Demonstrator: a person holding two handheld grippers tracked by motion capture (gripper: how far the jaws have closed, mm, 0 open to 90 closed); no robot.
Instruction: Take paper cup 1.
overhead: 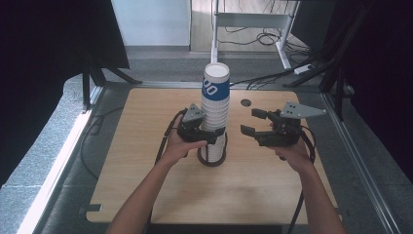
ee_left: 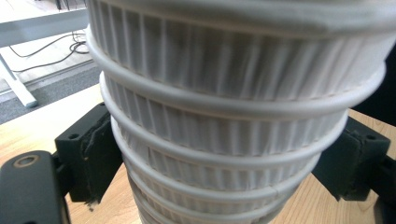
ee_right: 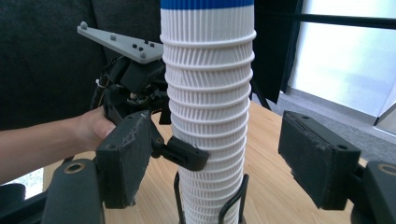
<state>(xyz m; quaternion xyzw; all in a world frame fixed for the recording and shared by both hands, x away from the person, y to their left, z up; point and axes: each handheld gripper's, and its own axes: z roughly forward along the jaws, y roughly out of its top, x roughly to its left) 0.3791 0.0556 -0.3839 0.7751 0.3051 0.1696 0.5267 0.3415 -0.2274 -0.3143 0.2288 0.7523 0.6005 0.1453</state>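
A tall stack of white ribbed paper cups (overhead: 215,102), the top one banded blue, stands upright in a black wire holder (overhead: 212,158) at the middle of the wooden table. My left gripper (overhead: 213,135) is shut on the stack low down. In the left gripper view its pads (ee_left: 93,158) press on both sides of the cups (ee_left: 224,121). My right gripper (overhead: 253,122) hovers open to the right of the stack, jaws pointing at it and apart from it. In the right gripper view the stack (ee_right: 208,107) rises ahead between the wide jaws of my right gripper (ee_right: 222,154), with one left-gripper finger (ee_right: 187,156) against it.
The table (overhead: 146,185) has a round cable hole (overhead: 246,103) behind the right gripper. Beyond its far edge stand white desk legs (overhead: 214,29) with cables (overhead: 272,36) on the floor. Black curtains flank both sides.
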